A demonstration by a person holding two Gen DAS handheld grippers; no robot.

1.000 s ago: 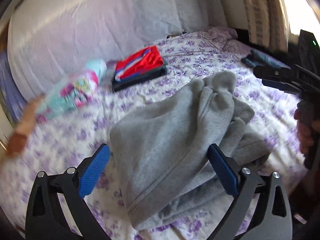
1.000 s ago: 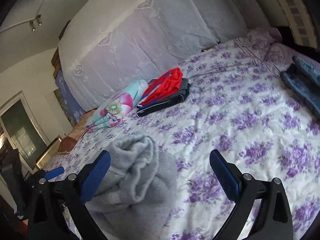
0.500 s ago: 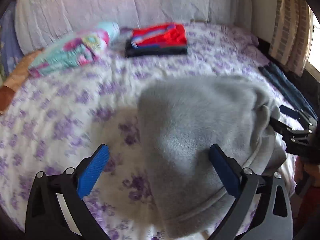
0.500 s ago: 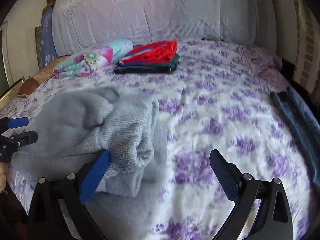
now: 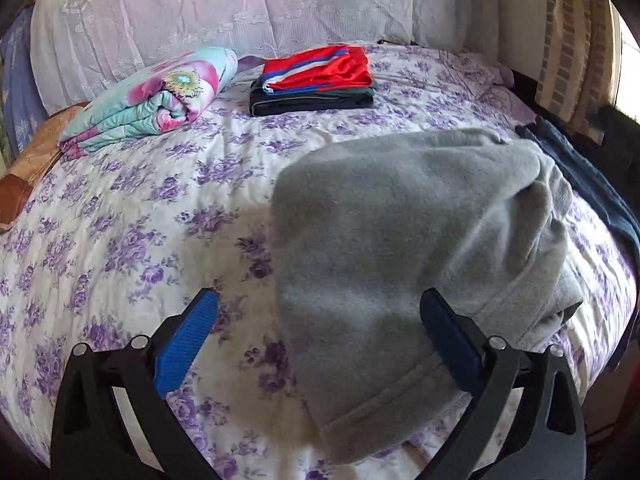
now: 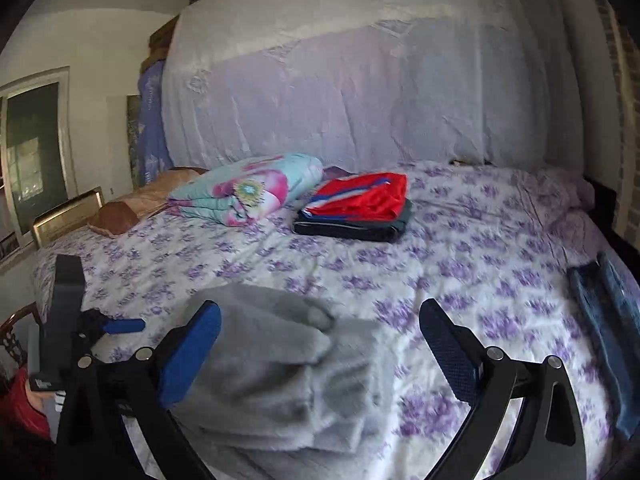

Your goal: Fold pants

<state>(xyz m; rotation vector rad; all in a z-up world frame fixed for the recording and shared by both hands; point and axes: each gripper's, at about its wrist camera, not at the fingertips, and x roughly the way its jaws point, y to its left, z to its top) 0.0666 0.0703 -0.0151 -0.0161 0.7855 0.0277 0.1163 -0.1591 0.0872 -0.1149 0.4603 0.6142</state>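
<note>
Grey fleece pants (image 5: 404, 240) lie in a loose heap on the near part of the bed; they also show in the right wrist view (image 6: 280, 364). My left gripper (image 5: 320, 344) is open and empty, just above their near edge. My right gripper (image 6: 320, 354) is open and empty, over the right side of the heap. The left gripper also shows at the left edge of the right wrist view (image 6: 116, 326).
The bed (image 5: 120, 216) has a white sheet with purple flowers. A folded red and dark clothes stack (image 5: 316, 80) and a rolled floral blanket (image 5: 160, 100) lie at the back. Dark blue jeans (image 6: 604, 320) lie along the right edge.
Both grippers have swung and pulled back from the pants. The grey heap has settled flatter on the bed. The right gripper has left the left wrist view.
</note>
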